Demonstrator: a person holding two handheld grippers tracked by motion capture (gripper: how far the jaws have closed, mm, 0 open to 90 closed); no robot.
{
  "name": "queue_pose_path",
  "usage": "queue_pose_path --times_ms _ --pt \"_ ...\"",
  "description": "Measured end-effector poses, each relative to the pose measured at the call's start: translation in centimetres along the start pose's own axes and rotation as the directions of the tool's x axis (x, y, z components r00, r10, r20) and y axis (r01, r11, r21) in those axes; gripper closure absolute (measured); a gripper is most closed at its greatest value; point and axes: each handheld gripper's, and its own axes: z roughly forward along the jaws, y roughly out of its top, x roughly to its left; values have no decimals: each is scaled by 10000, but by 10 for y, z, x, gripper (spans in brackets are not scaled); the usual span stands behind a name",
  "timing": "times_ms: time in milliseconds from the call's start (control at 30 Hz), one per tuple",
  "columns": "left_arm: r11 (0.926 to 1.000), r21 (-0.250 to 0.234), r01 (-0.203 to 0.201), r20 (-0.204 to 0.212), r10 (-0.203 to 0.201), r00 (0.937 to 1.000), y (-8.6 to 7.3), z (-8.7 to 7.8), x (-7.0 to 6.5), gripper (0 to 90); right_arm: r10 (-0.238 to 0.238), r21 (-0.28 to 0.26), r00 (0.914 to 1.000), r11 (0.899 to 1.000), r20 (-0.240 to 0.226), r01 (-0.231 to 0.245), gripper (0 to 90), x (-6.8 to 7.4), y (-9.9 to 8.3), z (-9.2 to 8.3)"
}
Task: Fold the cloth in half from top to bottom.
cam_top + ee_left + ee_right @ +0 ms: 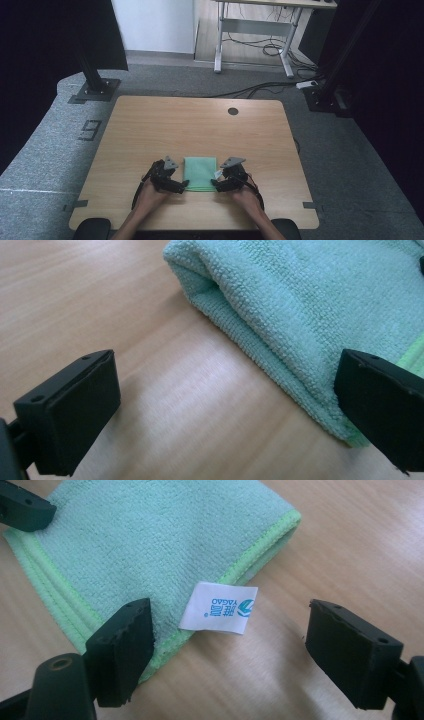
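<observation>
A folded mint-green cloth (200, 173) lies flat on the wooden table (200, 125) near its front edge. My left gripper (183, 186) sits at the cloth's front left corner, jaws wide apart; its own view has one jaw over bare wood and the other over the cloth's (300, 315) folded edge. My right gripper (216, 185) is at the front right corner, open too. In its view one jaw rests over the cloth (145, 545), and the white label (219, 607) and bare wood lie in the gap. Nothing is gripped.
A round cable hole (233, 111) sits at the table's far edge. A black stand base (95, 90) is on the floor beyond the far left corner, and a desk frame (255, 30) with cables stands farther back. Bare wood surrounds the cloth.
</observation>
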Motion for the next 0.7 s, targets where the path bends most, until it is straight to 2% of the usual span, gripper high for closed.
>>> queue_pose_path --times_ms 300,700 --pt "10000 -50 54 -200 -55 9998 12 11 11 0 158 9 9996 9999 243 -159 193 -15 10 9" --pt "9994 -85 327 -388 -330 9987 29 26 28 0 440 -79 9980 9990 457 -437 194 -33 19 20"
